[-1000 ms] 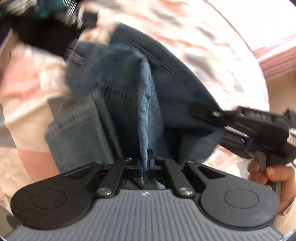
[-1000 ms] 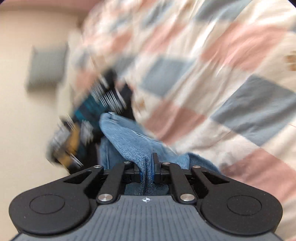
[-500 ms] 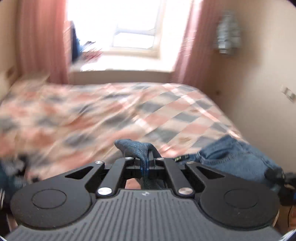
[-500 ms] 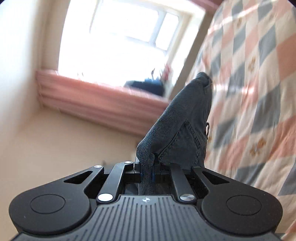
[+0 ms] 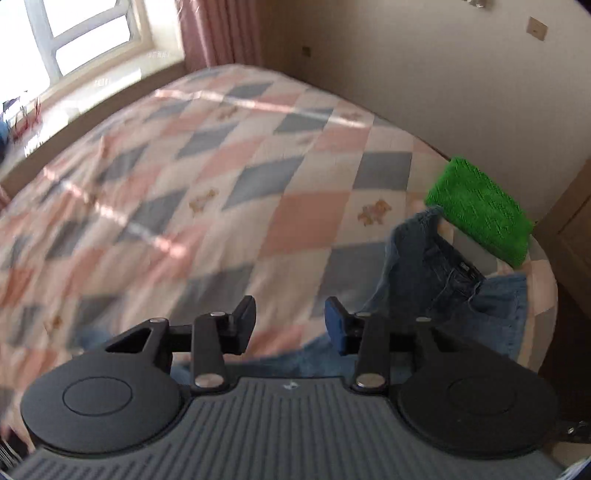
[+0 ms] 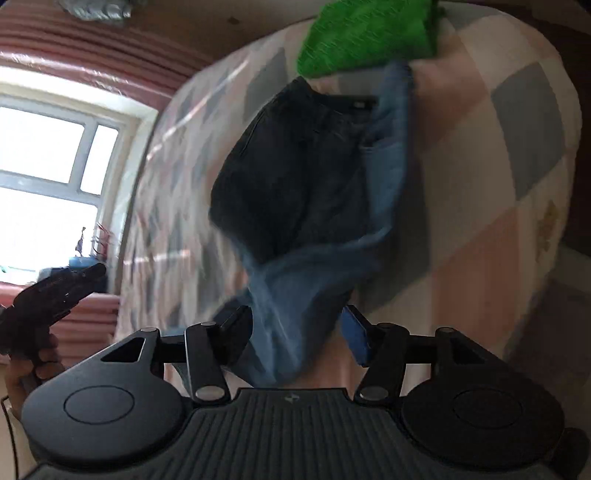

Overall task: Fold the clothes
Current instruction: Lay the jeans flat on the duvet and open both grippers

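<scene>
Both grippers have let go of the jeans since half a second ago, when each one was pinching a fold of denim.

From the left wrist, the left gripper [image 5: 290, 319] stands spread wide with nothing between its fingers, hovering over the checked bed [image 5: 229, 192]. The jeans [image 5: 443, 280] lie crumpled on the bed to the right of this gripper and a little ahead, waistband end toward the green towel [image 5: 480, 206] that sits at the bed's far right edge, against the wall. A strip of lighter denim runs back under the gripper's body, so the garment's long axis seems to go from the towel toward the camera.

From the right wrist, the right gripper [image 6: 297, 336] is also spread apart. Blurred denim [image 6: 306, 206] hangs or lies straight ahead of it and passes between the open fingers, though I cannot tell whether it touches them. The dark waist part lies farther off, next to the green towel [image 6: 365, 33]. The person's other hand [image 6: 33, 354], with the left gripper, shows well to the left of the jeans.

Judging from this, the right gripper is nearer the jeans, and the coming move likely calls for a fresh grasp along their length.
</scene>
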Motion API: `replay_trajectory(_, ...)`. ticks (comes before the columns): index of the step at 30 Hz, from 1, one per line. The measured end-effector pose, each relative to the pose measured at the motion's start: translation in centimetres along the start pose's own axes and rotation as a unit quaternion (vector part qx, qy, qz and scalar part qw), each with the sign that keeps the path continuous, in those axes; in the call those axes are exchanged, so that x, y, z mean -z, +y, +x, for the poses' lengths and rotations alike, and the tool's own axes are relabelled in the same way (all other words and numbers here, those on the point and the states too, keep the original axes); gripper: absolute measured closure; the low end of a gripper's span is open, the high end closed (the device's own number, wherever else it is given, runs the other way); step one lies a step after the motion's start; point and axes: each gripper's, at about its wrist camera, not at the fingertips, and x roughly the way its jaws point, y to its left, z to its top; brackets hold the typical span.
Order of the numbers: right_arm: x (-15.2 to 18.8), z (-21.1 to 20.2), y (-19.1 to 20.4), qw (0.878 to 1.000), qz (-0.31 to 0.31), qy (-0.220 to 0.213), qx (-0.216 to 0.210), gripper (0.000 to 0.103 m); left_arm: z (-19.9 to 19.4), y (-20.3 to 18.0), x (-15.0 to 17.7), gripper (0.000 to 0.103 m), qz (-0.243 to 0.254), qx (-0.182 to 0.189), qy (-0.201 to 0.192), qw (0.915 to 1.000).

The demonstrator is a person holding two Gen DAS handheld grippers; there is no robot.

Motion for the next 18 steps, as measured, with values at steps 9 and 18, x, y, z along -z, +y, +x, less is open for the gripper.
replay_trajectory(9,2.7,1.4,1.5,0.962,-0.245,0.066,0.103,0.046,-3.4,7.4,14.7,0.068,-0.191,-0.048,0.078,0.9773)
replay_trajectory(18,5.8,4.7,9.2,0.906,-0.409,0.064,0.090,0.042,-9.2,4.5,17.6,0.065,-0.153,-0.124,0.075,0.9776)
